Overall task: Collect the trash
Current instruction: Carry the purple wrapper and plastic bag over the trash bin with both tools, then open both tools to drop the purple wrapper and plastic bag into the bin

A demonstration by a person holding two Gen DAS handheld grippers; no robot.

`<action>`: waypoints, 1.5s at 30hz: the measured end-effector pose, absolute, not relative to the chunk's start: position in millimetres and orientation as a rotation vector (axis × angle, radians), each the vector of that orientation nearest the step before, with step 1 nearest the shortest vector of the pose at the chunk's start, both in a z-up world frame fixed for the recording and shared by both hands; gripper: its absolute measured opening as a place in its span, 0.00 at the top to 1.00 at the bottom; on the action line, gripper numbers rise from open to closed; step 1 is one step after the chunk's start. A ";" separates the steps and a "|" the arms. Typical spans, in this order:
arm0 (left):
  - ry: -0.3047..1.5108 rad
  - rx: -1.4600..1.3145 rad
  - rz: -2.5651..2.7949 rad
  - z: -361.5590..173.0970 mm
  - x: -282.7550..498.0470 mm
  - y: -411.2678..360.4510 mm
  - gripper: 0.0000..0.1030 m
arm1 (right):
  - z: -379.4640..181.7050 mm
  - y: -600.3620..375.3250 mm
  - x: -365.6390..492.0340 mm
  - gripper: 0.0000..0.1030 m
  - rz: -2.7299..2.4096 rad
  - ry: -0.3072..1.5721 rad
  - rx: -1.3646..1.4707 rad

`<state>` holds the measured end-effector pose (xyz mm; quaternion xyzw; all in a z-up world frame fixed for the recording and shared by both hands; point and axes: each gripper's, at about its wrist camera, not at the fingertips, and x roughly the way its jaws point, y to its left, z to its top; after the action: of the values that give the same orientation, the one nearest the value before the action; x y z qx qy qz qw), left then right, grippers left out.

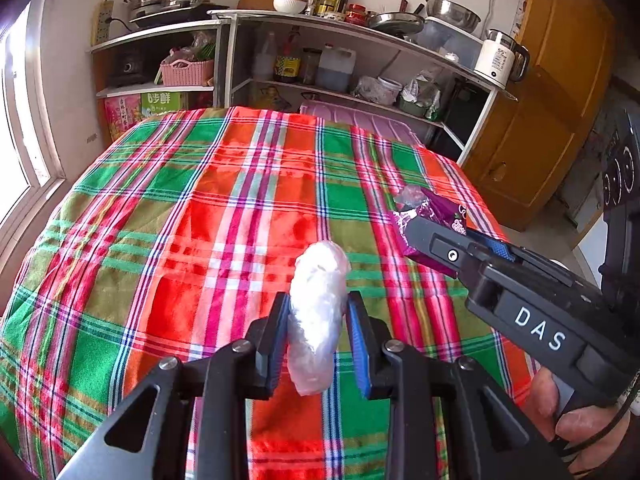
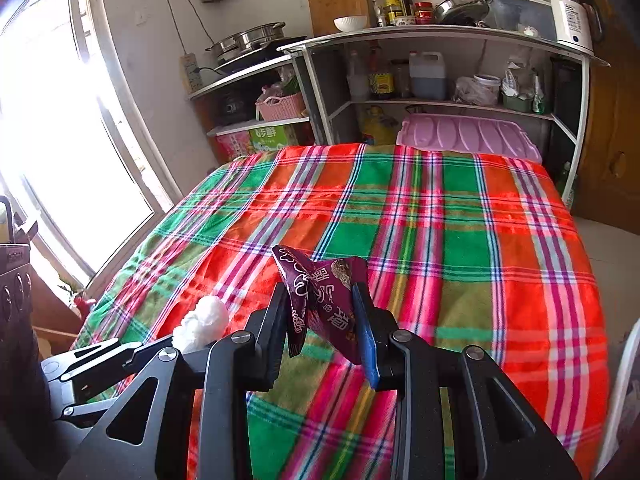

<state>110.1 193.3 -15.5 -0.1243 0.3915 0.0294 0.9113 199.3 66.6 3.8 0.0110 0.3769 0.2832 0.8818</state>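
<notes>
Table: covered by a red, green and pink plaid cloth. Left tool: pinching a crumpled clear plastic wad, held above the cloth. Right tool: pinching a purple snack wrapper, also above the cloth. Behind the table: grey open shelving with pots, bottles, a white kettle and a pink basket. Window on the left; wooden cupboard on the right.

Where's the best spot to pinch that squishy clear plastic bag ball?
Across its narrow middle, coming from its near end. The plastic wad is a long crumpled roll, and the left gripper already has a finger on each long side, above the plaid cloth.
</notes>
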 end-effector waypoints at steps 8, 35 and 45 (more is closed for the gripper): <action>0.765 -0.204 0.015 8.8 99.6 150.0 0.71 | 21.8 8.2 172.5 0.68 0.538 0.741 0.091; 0.732 -0.036 -0.217 42.8 115.7 -24.9 0.71 | 42.1 -190.9 137.2 0.68 0.256 0.665 0.237; 0.783 0.004 -0.305 30.8 137.8 -84.9 0.71 | 31.7 -252.7 133.7 0.68 0.149 0.689 0.250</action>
<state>137.8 -84.9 30.8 0.0020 0.3800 -0.1481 0.9130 133.7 -252.7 31.7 0.1221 0.3366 0.0727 0.9309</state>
